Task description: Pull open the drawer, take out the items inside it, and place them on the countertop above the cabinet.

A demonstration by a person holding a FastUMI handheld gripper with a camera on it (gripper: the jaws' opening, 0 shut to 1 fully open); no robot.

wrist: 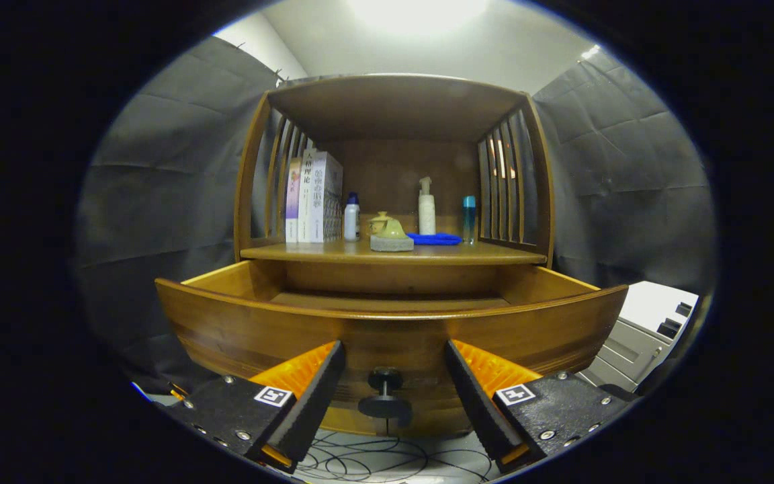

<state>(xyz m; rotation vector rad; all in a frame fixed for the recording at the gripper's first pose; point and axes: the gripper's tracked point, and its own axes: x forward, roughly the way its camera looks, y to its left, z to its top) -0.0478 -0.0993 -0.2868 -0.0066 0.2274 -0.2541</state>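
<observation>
Gripper: the gripper (pixel 394 396) has its two fingers (pixel 310 396) spread wide apart, holding nothing.
Knob: a small black knob (pixel 385 390) sits between the fingers, not touching either one.
Drawer: the wooden drawer (pixel 252 329) is pulled out toward the gripper. Its front is just ahead of the fingers. The bit of floor inside that can be seen is bare wood; the near part is hidden by the front.
Worktop: the worktop (pixel 454 253) is above the drawer, farther away.
On the worktop: books (pixel 313 198) stand on the left. Next comes a small white bottle (pixel 352 218), a yellow teapot (pixel 388 228) on a gray stand, a tall white pump bottle (pixel 426 208), a blue cloth (pixel 435 238), and a thin blue bottle (pixel 469 218) on the right.
Floor: black wires (pixel 373 460) lie under the drawer.
</observation>
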